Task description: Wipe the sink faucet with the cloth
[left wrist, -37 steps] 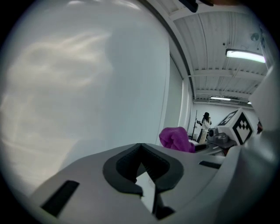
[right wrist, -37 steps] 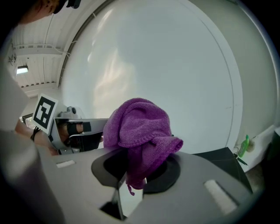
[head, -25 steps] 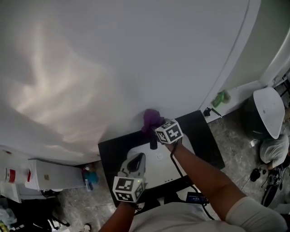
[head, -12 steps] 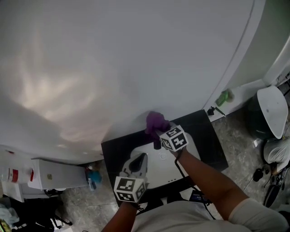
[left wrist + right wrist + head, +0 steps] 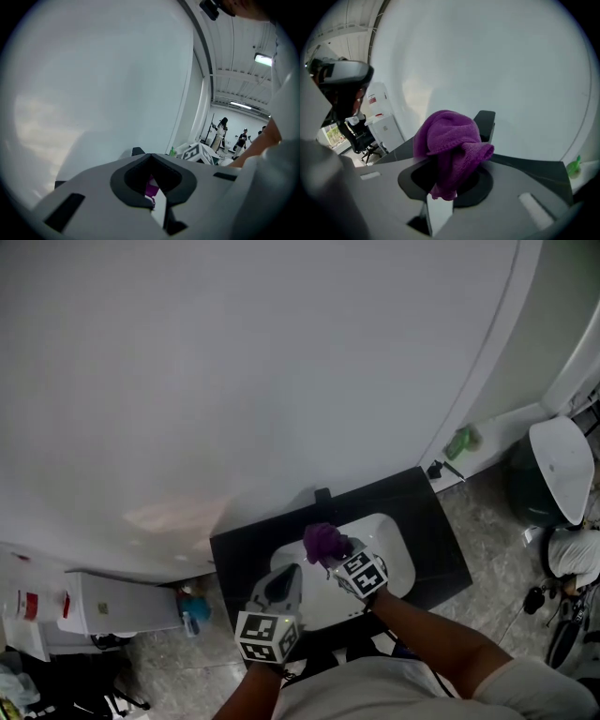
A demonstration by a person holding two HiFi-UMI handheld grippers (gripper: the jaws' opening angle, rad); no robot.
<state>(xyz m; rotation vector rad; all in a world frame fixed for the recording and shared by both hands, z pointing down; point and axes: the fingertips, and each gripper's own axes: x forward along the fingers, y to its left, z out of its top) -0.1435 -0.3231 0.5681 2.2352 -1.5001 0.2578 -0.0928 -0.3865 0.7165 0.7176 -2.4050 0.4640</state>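
Little room behind black faucet (image 5: 322, 494): it stands at black counter (image 5: 436, 540) rear edge, against wall. We see white sink basin (image 5: 394, 563) bare between faucet and purple cloth (image 5: 323, 540), clenched in right gripper (image 5: 334, 555). Left gripper (image 5: 284, 579) closed, empty.

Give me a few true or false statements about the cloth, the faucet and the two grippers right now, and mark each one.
1. The right gripper holds a purple cloth. True.
2. The cloth is pressed against the faucet. False: in the head view the cloth hangs over the sink, apart from the faucet.
3. The left gripper grips the faucet. False: its jaws are together on nothing, near the sink's front left edge.
4. The faucet is black and stands at the back of the sink. True.
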